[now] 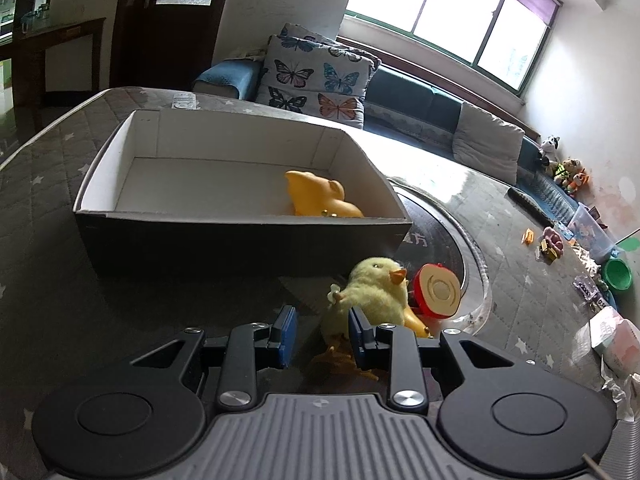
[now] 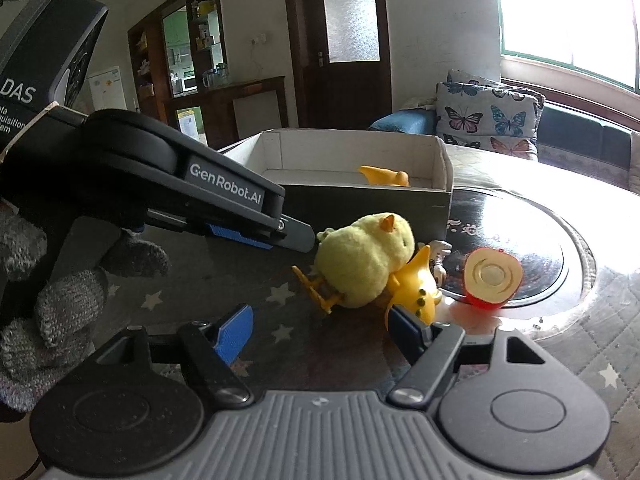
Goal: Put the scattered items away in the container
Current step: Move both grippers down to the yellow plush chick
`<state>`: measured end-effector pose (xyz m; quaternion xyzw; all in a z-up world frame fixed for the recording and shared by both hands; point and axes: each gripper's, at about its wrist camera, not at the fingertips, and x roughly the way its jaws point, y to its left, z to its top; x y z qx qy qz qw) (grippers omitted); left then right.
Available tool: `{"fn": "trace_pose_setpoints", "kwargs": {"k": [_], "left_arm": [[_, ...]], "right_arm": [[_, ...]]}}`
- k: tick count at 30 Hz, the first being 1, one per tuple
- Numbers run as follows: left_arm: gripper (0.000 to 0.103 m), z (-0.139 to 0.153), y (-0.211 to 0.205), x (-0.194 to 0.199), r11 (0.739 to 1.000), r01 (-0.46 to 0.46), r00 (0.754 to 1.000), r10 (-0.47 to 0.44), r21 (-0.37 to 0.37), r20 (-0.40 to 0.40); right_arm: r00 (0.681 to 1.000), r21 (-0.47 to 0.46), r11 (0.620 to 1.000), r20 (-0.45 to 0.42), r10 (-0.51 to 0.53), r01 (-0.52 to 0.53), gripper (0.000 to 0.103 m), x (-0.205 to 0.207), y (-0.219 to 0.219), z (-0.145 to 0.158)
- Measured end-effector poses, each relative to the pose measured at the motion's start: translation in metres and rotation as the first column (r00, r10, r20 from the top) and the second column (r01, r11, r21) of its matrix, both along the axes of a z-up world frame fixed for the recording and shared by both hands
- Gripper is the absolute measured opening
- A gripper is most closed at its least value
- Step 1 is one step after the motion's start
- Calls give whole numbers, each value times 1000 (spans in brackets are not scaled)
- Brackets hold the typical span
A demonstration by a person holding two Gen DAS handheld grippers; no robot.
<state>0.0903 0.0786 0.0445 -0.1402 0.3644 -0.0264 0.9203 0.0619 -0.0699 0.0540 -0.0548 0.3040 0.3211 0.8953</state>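
A dark box with a white inside (image 1: 120,152) (image 2: 440,160) stands on the table and holds an orange toy (image 1: 320,198) (image 2: 386,176). In front of it lies a fluffy yellow chick (image 1: 372,292) (image 2: 364,256), leaning on a yellow plastic toy (image 1: 414,322) (image 2: 416,280). A red apple half (image 1: 436,290) (image 2: 494,276) lies to their right. My left gripper (image 1: 322,332) is open, its right finger touching the chick's left side; it also shows in the right wrist view (image 2: 288,234). My right gripper (image 2: 320,328) is open, just before the chick and the yellow toy.
The table has a grey star-pattern cover (image 1: 40,184) and a round dark glass centre (image 2: 532,232). Small toys, a green cup (image 1: 618,274) and packets lie at the far right. A sofa with butterfly cushions (image 1: 320,76) stands behind.
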Motion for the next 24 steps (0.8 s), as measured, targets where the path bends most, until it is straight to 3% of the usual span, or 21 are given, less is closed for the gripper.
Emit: {"fn": "trace_pose_setpoints", "kwargs": {"k": [24], "left_arm": [[31,-4,4,-6,1000,-24,1000,24,6,-14]], "right_arm": [[1000,-5,1000,-18,8,-8,80,2,5,-6]]}}
